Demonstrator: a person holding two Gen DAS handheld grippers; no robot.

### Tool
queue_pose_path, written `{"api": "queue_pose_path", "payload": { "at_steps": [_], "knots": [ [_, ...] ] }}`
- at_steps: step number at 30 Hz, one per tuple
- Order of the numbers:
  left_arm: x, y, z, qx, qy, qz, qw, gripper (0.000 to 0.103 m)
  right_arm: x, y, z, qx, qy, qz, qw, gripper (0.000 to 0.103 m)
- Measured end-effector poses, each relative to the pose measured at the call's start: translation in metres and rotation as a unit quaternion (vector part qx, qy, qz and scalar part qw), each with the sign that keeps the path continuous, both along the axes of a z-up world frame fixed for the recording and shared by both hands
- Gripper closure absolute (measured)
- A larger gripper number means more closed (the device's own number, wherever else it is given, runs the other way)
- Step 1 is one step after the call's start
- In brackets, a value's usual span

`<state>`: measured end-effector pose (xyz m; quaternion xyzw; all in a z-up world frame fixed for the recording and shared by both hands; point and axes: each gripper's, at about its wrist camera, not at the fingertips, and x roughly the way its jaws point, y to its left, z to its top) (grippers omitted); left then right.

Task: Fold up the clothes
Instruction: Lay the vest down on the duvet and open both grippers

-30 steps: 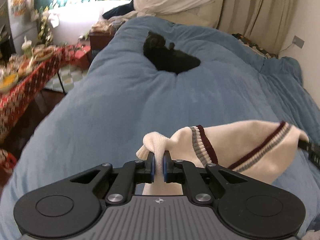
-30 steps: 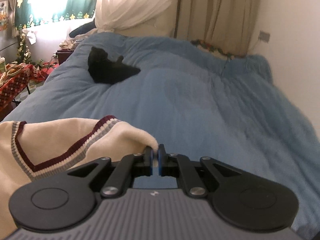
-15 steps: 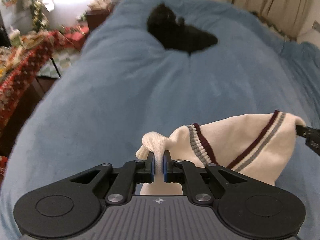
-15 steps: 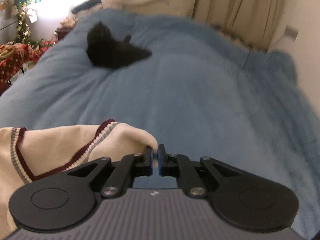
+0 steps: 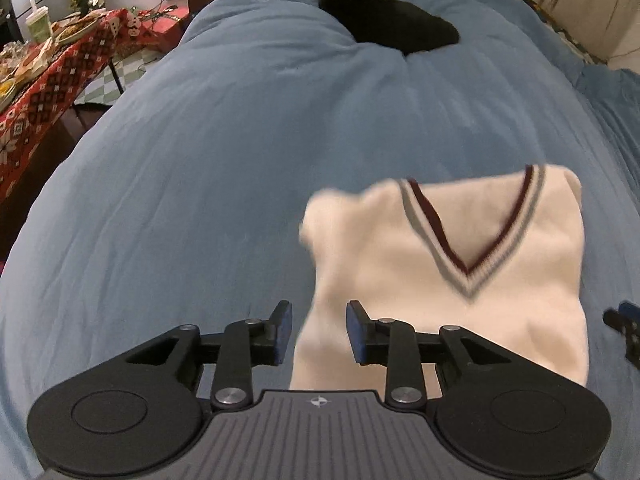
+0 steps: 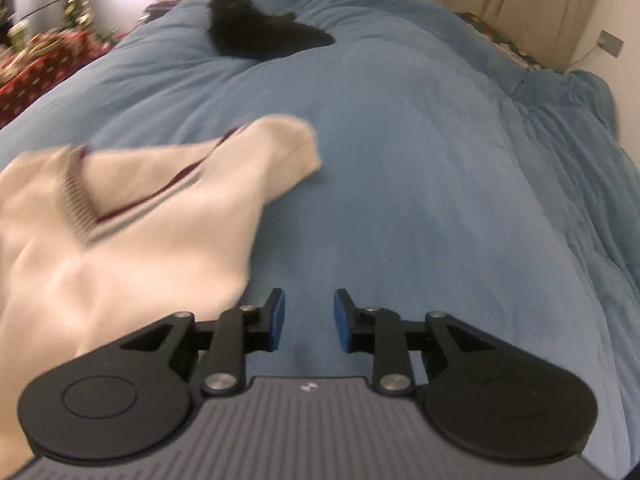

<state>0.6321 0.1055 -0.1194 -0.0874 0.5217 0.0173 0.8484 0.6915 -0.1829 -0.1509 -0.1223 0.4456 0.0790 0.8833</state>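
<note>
Both jaws are opening: left gripper (image 5: 319,330) straddles the cream V-neck knitted vest (image 5: 460,280) untouched; right gripper (image 6: 309,320) is empty above the blue duvet (image 6: 420,160); a black cat (image 5: 380,20) lies beyond.

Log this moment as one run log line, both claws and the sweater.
left claw: opening, cream sweater cloth between pads, unpinched | right claw: opening, empty | sweater: dropping onto blue duvet | black cat: far end

The cream knitted V-neck sweater (image 5: 452,276) lies on the near part of the blue quilted bedspread (image 5: 240,168), its neckline toward the far end. A black cat (image 5: 380,20) lies on the bedspread well beyond it. Left of the bed stands a table with a red patterned cloth (image 5: 44,92), a lidded cup (image 5: 39,24) on it.
</note>
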Motion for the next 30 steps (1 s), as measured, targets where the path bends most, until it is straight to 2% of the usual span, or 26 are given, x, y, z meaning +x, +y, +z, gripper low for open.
{"api": "queue_pose_path", "payload": {
  "at_steps": [3,9,13,16,19,25,28,30],
  "knots": [
    [-0.032,-0.002,0.003,-0.021,0.009,-0.010,0.9997,0.074,-0.046,0.004,0.014,0.012,0.013,0.015,1.000,0.074],
    [-0.103,-0.015,-0.005,-0.016,0.051,-0.038,0.9978,0.074,-0.148,0.018,0.021,0.035,0.056,0.030,0.997,0.073],
    [-0.144,-0.015,-0.016,-0.037,0.085,-0.023,0.9954,0.074,-0.193,0.030,0.014,0.067,0.094,0.008,0.993,0.073],
    [-0.168,-0.013,-0.023,-0.055,0.105,-0.007,0.9930,0.074,-0.222,0.040,0.007,0.068,0.108,-0.009,0.992,0.073],
    [-0.183,-0.010,-0.029,-0.075,0.119,0.018,0.9898,0.074,-0.248,0.048,0.001,0.059,0.110,-0.039,0.991,0.071],
    [-0.198,-0.011,-0.033,-0.122,0.131,0.056,0.9823,0.074,-0.281,0.046,-0.005,0.102,0.130,-0.102,0.981,0.067],
    [-0.202,-0.015,-0.031,-0.140,0.126,0.069,0.9797,0.063,-0.291,0.045,-0.007,0.118,0.134,-0.101,0.979,0.057],
    [-0.200,-0.017,-0.032,-0.151,0.127,0.082,0.9770,0.062,-0.299,0.044,-0.006,0.124,0.133,-0.101,0.978,0.056]
  ]
}}
